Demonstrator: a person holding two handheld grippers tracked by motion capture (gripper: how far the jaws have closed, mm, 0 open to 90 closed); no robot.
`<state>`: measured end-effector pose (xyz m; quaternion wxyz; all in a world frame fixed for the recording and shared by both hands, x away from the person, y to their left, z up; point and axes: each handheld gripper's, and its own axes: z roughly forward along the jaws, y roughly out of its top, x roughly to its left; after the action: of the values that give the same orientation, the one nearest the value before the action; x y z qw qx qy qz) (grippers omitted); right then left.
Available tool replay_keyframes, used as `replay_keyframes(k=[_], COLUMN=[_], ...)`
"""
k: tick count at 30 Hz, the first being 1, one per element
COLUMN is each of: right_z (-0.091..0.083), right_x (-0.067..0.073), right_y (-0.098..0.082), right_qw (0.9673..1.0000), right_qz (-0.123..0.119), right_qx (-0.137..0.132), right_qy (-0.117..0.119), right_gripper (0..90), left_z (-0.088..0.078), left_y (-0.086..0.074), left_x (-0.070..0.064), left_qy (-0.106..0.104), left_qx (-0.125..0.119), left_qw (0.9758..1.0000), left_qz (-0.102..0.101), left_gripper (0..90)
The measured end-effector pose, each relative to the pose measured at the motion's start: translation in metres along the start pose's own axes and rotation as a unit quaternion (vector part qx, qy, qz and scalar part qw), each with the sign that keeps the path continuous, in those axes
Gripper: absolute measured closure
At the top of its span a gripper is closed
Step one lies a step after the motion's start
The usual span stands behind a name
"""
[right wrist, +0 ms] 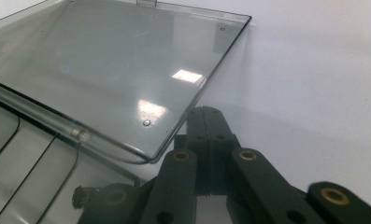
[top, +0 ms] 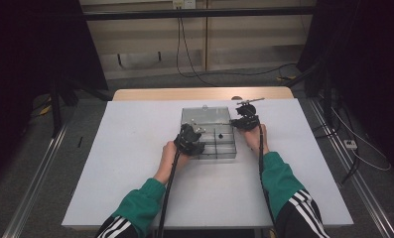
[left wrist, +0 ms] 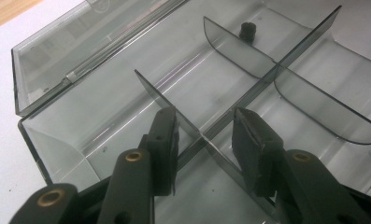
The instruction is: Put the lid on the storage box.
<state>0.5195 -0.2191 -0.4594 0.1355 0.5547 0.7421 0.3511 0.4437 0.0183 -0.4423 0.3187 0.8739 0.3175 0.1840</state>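
Clear compartment box (top: 208, 134), lid (right wrist: 108, 70) swung open, near the tabletop's (top: 135, 163) far middle. Left tool (left wrist: 204, 140) inside the box, jaws parted astride a divider (left wrist: 174, 109) where partitions cross; small black piece (left wrist: 248, 31) in a farther cell. Right tool (right wrist: 206, 135), jaws closed and empty, beside the lid's corner. Grey floor and cables beyond.

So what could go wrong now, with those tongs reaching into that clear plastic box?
The left tongs stand open astride a thin divider in the box; closing or twisting might bend it or pull it loose. A small black part in a far compartment could jump if the box is jolted. The right tongs, shut beside the open lid, might knock it.
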Motion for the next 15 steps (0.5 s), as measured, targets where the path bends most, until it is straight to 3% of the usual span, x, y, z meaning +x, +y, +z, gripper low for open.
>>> replay_keyframes(k=[7,15], right_z=[0.0074,0.0042], right_x=[-0.0058,-0.0063], right_y=[0.0008,0.0034], right_qw=[0.9995,0.9988], right_qz=[0.022,0.022], right_qx=[-0.014,-0.039], right_qy=[0.017,0.021], right_gripper=[90.0,90.0], left_z=[0.0006,0.0003], left_y=[-0.0008,-0.0008], left_x=[0.0002,0.0003], left_qy=[-0.005,-0.004], left_qx=[-0.007,-0.006], left_qw=[1.0,1.0], left_qz=[-0.003,0.001], left_gripper=[61.0,60.9])
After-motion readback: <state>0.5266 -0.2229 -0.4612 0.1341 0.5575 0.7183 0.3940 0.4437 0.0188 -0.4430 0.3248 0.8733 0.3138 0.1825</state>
